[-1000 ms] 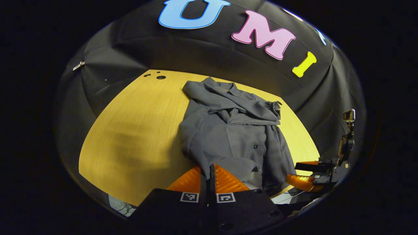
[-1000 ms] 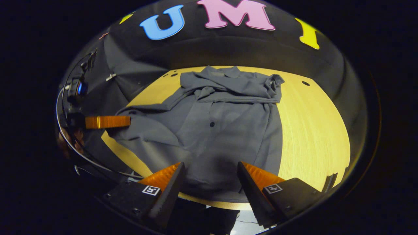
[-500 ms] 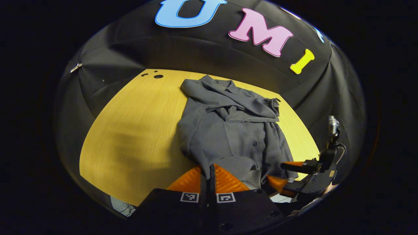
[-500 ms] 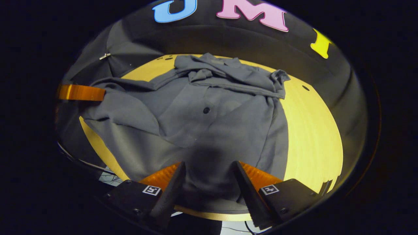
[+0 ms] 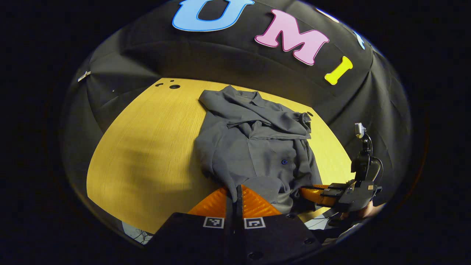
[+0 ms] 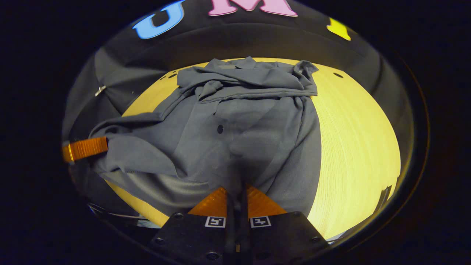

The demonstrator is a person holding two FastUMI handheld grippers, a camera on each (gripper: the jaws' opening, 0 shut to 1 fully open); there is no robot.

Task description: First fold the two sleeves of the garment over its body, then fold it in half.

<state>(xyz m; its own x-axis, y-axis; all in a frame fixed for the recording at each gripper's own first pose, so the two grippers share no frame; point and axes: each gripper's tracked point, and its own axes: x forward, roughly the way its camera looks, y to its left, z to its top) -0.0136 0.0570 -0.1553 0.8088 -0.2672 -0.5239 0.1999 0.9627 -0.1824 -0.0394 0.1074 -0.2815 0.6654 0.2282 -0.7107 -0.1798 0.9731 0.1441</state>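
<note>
Left gripper view: left gripper point(image 5: 236, 193) pinching shirt point(image 5: 257, 147) hem; right gripper point(image 6: 237, 191) likewise clamped on hem at table point(image 6: 353, 147) near edge. Farther: 2 sleeves point(image 6: 254, 79) lie across chest. Sleeve folds judged done; half-fold remaining.

Grey shirt point(image 5: 257, 147) lying on the yellow table point(image 5: 147, 147), sleeves folded over the body.

The shirt point(image 6: 250, 125) is a grey buttoned one with a collar, and it is lying front side up, with the collar at the far end of the table point(image 6: 360, 140). Both sleeves point(image 6: 254, 82) are lying crosswise over the chest in a rumpled band. One dark button point(image 6: 220, 129) is showing on the front. The near hem is being pinched at two places and is standing a little off the table; the cloth there is making deep wrinkles, and the near left corner is hanging past the table edge.
</note>
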